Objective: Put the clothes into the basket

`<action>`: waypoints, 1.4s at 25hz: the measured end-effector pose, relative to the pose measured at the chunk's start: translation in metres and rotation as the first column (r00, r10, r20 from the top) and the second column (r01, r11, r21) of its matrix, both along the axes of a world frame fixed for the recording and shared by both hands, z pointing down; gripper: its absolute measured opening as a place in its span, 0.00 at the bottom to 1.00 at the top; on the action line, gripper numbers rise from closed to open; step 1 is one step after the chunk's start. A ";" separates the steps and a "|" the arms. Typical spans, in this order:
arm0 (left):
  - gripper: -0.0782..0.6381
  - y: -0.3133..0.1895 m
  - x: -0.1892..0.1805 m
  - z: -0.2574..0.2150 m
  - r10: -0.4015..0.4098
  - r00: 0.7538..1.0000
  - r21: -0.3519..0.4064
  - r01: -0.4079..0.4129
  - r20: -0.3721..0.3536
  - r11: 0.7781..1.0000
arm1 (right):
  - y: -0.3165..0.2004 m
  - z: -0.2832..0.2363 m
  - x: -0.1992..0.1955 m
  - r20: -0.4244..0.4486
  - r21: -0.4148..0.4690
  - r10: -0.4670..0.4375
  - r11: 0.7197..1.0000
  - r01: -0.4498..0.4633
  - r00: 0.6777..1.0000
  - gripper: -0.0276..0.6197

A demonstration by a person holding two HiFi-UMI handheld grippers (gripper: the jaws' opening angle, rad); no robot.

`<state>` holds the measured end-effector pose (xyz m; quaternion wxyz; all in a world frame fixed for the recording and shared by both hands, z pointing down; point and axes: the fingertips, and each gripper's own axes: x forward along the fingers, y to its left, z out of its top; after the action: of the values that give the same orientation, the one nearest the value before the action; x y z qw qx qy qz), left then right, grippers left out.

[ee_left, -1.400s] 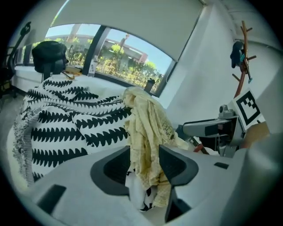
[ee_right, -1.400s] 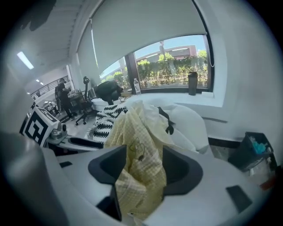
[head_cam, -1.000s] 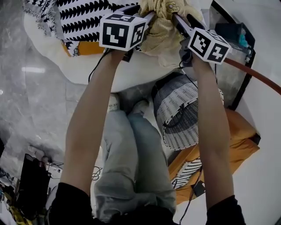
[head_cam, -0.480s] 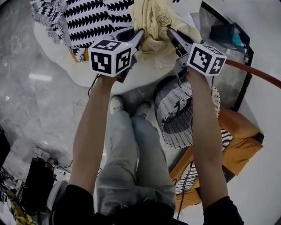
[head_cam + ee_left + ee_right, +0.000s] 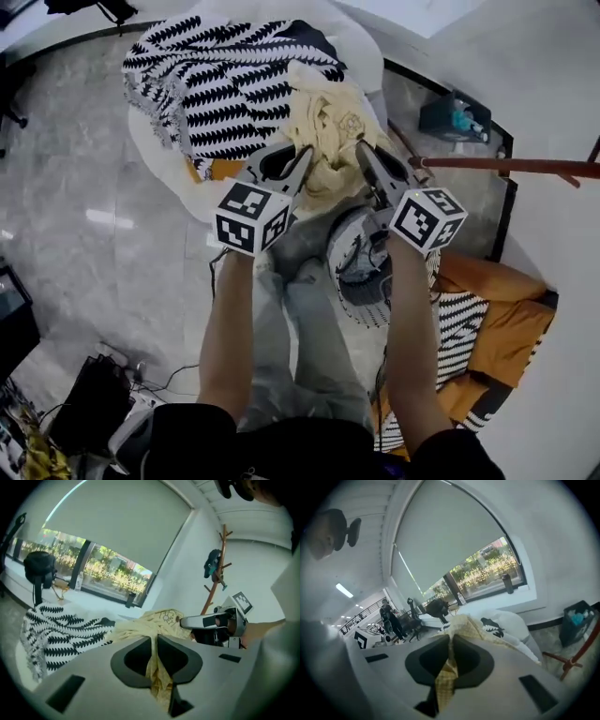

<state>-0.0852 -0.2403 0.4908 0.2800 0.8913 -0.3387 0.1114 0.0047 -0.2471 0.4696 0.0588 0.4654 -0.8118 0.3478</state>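
Observation:
A pale yellow garment point(image 5: 328, 127) lies bunched on the white cushion point(image 5: 159, 164), and both grippers pull one edge of it up. My left gripper point(image 5: 305, 155) is shut on a fold of the yellow cloth point(image 5: 157, 677), which is pinched between its jaws. My right gripper point(image 5: 361, 148) is also shut on the yellow garment point(image 5: 445, 679). In the left gripper view the right gripper point(image 5: 211, 620) shows at the far side of the garment. The black-and-white striped basket point(image 5: 361, 272) stands on the floor below my right forearm, partly hidden by it.
A black-and-white patterned cloth point(image 5: 225, 84) covers the far part of the cushion. Orange cushions point(image 5: 497, 309) lie right of the basket. A wooden coat-stand pole point(image 5: 506, 167) crosses at the right. My legs point(image 5: 300, 347) stand left of the basket. Cables and boxes point(image 5: 84, 412) sit bottom left.
Both grippers have risen together and draw the yellow garment up off the white cushion. The basket now shows smaller and lower beneath my right arm.

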 end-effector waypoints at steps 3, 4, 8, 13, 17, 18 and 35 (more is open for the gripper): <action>0.16 0.014 0.009 -0.060 0.028 1.000 0.068 -0.029 0.013 0.997 | 0.016 -0.060 0.008 0.028 0.057 0.046 0.997 -0.048 0.999 0.08; 0.16 0.016 0.014 -0.082 0.031 1.000 0.091 -0.031 0.000 0.995 | 0.018 -0.081 0.012 0.036 0.085 0.060 0.994 -0.063 0.998 0.08; 0.16 0.046 0.032 -0.163 0.045 0.999 0.152 -0.044 -0.007 0.987 | 0.054 -0.165 0.037 0.044 0.166 0.108 0.980 -0.114 0.993 0.08; 0.16 0.082 0.052 -0.257 0.092 0.995 0.231 -0.100 0.044 0.968 | 0.098 -0.264 0.059 0.069 0.273 0.161 0.946 -0.174 0.984 0.08; 0.16 0.097 0.069 -0.332 0.132 0.990 0.316 -0.143 0.057 0.938 | 0.122 -0.339 0.076 0.095 0.390 0.194 0.895 -0.216 0.976 0.08; 0.16 0.104 0.077 -0.349 0.146 0.988 0.332 -0.154 0.051 0.930 | 0.130 -0.355 0.081 0.089 0.414 0.202 0.883 -0.221 0.975 0.08; 0.16 0.283 0.261 -0.385 0.650 0.760 0.294 -0.622 0.006 0.726 | 0.336 -0.396 0.247 0.107 0.491 0.513 0.718 -0.494 0.852 0.08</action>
<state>0.1756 0.0429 0.1060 0.1128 0.9877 -0.0107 0.1080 0.2519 0.0885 0.0734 -0.1460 0.6732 -0.7150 0.1190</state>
